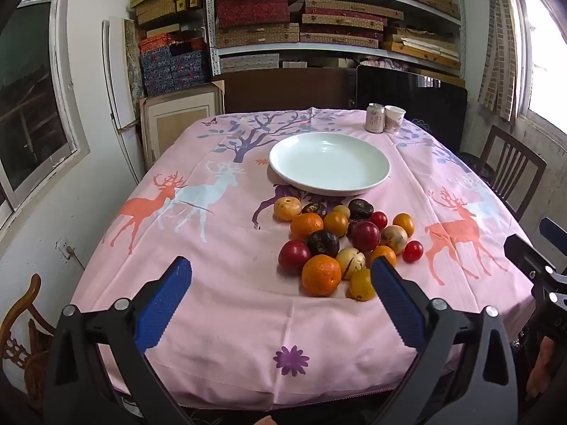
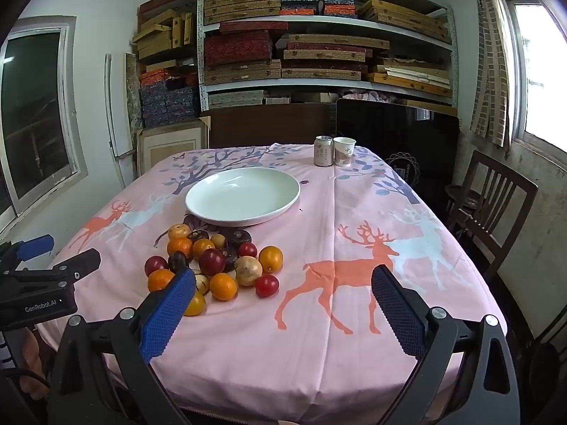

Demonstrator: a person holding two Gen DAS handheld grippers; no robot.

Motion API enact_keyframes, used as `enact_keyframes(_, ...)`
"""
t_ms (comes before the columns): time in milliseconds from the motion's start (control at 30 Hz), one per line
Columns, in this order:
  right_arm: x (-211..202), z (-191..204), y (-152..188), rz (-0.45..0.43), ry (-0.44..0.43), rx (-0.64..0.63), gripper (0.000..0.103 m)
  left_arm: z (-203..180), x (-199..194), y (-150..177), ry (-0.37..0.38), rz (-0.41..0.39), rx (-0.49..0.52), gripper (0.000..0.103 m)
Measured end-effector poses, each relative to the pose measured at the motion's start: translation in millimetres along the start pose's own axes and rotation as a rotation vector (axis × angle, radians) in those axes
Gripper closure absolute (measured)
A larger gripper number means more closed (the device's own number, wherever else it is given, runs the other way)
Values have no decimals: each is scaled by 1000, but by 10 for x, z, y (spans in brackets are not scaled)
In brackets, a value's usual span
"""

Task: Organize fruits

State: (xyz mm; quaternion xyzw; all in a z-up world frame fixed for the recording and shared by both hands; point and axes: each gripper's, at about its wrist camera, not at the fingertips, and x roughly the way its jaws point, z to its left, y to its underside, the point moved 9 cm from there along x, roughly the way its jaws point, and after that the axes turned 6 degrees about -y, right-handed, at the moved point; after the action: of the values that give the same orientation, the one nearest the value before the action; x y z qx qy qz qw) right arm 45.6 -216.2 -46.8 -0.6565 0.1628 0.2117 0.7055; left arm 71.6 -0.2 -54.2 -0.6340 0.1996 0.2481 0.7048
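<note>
A pile of fruit (image 1: 343,244) lies on the pink deer tablecloth (image 1: 226,297): oranges, red plums, dark passion fruits and pale yellow ones. It also shows in the right wrist view (image 2: 212,265). Behind it stands an empty white plate (image 1: 329,163), seen too in the right wrist view (image 2: 242,194). My left gripper (image 1: 281,295) is open and empty, above the near table edge, just before the pile. My right gripper (image 2: 283,301) is open and empty, to the right of the pile. Each gripper shows at the edge of the other's view.
A drink can (image 1: 375,117) and a paper cup (image 1: 394,119) stand at the far right of the table. Wooden chairs (image 2: 492,205) flank the table right and left (image 1: 24,322). Shelves of boxes (image 1: 319,17) fill the back wall.
</note>
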Motion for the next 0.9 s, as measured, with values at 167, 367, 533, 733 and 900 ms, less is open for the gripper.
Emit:
enact_keyframes(167,-6,-16,-9,-6,-1,-2,3,8,-9,-2,-4,-2,8,4)
enact_keyframes(367,-54,68,-15,-7,-7,-5,3,37,6,6,-13,-3,10,4)
enact_keyframes(533,-45,43,-8,-9,-7,-4,3,34,13,3,-19,-4,15,4)
enact_keyframes(733,-40,58,1,-12,-5,-5,3,44,-7,-3,-23,-6,19,4)
enact_keyframes(900,-52,84,-15,-3,-17,-11,3,38,1,-16,-22,-6,20,4)
